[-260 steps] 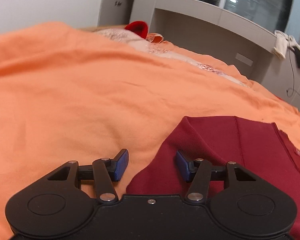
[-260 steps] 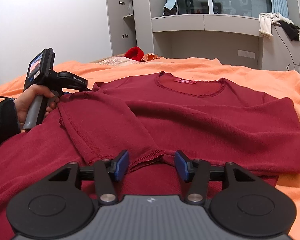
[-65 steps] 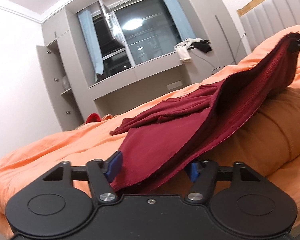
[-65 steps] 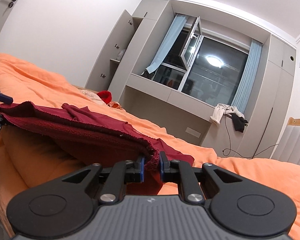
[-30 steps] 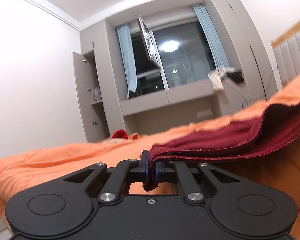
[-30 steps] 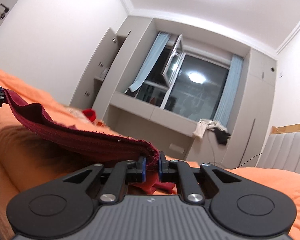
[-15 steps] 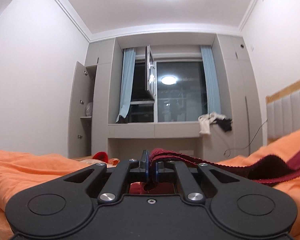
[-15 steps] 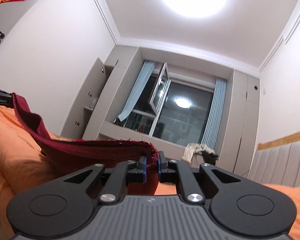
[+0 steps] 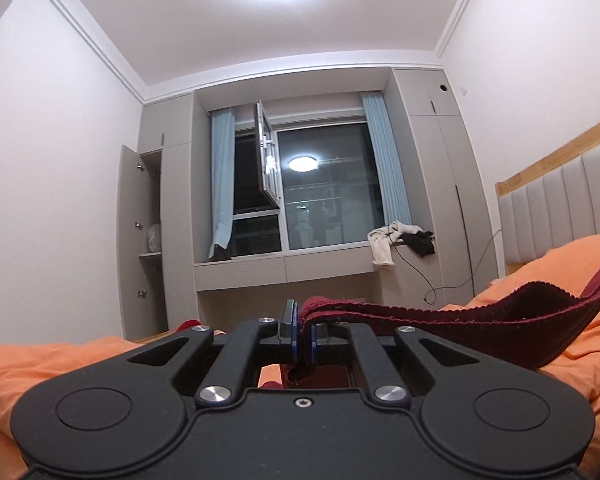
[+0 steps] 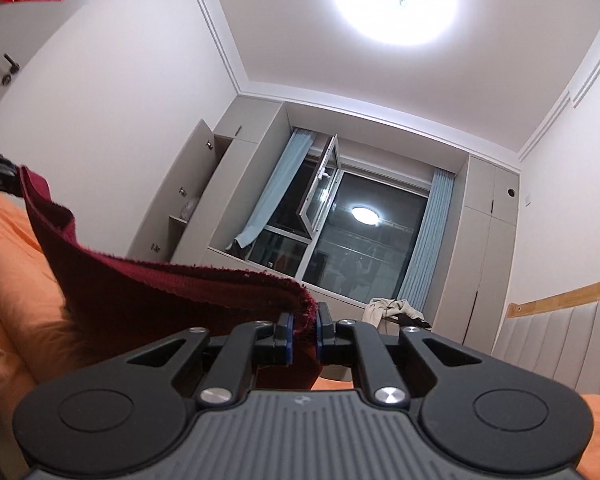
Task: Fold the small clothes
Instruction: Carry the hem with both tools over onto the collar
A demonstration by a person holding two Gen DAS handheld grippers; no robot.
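Left gripper (image 9: pixel 302 330) clamped on dark red knit garment (image 9: pixel 480 320) edge, right gripper (image 10: pixel 303 334) pinching far edge, cloth sagging between above orange quilted bedspread (image 9: pixel 60 360)

White walls (image 9: pixel 68 184) and a white ceiling (image 9: pixel 284 28) enclose the room, with a bright round lamp (image 10: pixel 394 0) above. On the far wall a dark window (image 9: pixel 324 200) has one pane tilted open, with pale blue curtains (image 9: pixel 222 184) at both sides. Grey cabinets (image 9: pixel 440 184) frame it; the left door (image 9: pixel 134 240) stands open. A padded headboard (image 9: pixel 560 200) is at the right. An orange bedcover (image 9: pixel 40 364) lies near.
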